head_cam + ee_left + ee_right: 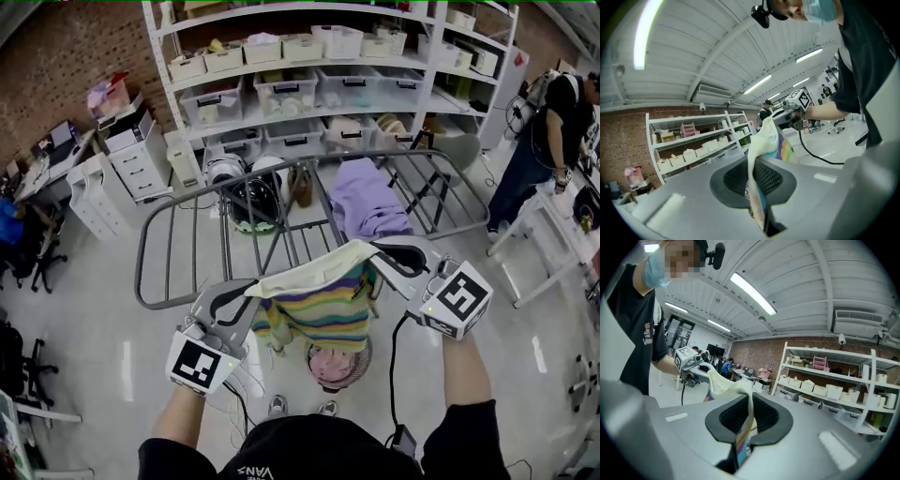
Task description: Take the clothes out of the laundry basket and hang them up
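The left gripper (247, 292) and the right gripper (382, 249) each have their fingers clamped on the top hem of one striped garment (319, 309), one at each end; held this way the cream edge stretches between the two pairs of fingers and the striped body hangs free below them, which looks meant to spread the piece flat for draping; in the left gripper view the cloth is pinched between the dark pads (733, 180) and runs away from the fingers toward the other gripper; the right gripper view shows the same, striped fabric nipped between its pads (771, 420); just beyond the fingers stands the grey drying rack (187, 239), a purple garment (366, 199) draped over its far rails; beneath the fingers and the hanging cloth sits the laundry basket (330, 386), pink fabric showing in it; I judge the hem is high enough to clear the near rail, so the next move is to carry it over a bare rail.
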### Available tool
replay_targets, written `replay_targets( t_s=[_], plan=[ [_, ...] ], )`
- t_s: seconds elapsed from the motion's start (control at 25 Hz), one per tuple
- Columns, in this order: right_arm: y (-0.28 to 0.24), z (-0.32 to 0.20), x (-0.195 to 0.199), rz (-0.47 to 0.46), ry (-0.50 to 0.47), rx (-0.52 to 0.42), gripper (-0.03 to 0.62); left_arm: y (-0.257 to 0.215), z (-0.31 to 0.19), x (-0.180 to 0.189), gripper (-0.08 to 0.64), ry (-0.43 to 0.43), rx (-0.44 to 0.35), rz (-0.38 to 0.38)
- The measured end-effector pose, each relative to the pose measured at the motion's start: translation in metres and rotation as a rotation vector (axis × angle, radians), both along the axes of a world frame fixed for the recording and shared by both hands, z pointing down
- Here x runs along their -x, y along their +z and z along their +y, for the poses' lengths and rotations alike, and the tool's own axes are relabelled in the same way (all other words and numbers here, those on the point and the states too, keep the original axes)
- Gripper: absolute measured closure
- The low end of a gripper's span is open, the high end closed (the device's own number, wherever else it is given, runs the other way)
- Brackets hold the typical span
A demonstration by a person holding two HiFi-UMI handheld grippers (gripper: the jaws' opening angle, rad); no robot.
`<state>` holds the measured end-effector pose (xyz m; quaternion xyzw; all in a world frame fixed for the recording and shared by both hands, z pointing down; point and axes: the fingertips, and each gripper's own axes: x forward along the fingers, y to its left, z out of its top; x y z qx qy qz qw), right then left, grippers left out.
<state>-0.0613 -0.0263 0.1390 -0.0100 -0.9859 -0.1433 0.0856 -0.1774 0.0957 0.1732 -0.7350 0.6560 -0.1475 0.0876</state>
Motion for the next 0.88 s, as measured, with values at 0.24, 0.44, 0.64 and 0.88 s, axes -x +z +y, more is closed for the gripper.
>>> replay_targets(
  t_s=[0.24, 0.44, 0.64, 0.88],
  plan=[
    [-0.063, -0.022, 0.033, -0.062, -0.043, -0.066, 0.569, -0.080, -0.003, 0.025, 0.549, -0.127, -0.096, -0.097],
    [-0.133, -0.045, 0.073, -0.086, -0.064, -0.086, 0.569, -0.155, -0.012, 0.050, 0.549, -0.173, -0.133, -0.182],
    [-0.154, -0.065, 0.112, -0.111, -0.056, -0.114, 0.569, -0.176, -0.022, 0.072, 0.549, -0.217, -0.165, -0.254],
    [-0.197, -0.100, 0.176, -0.121, -0.005, -0.122, 0.569, -0.231, -0.051, 0.120, 0.549, -0.246, -0.216, -0.299]
  ],
)
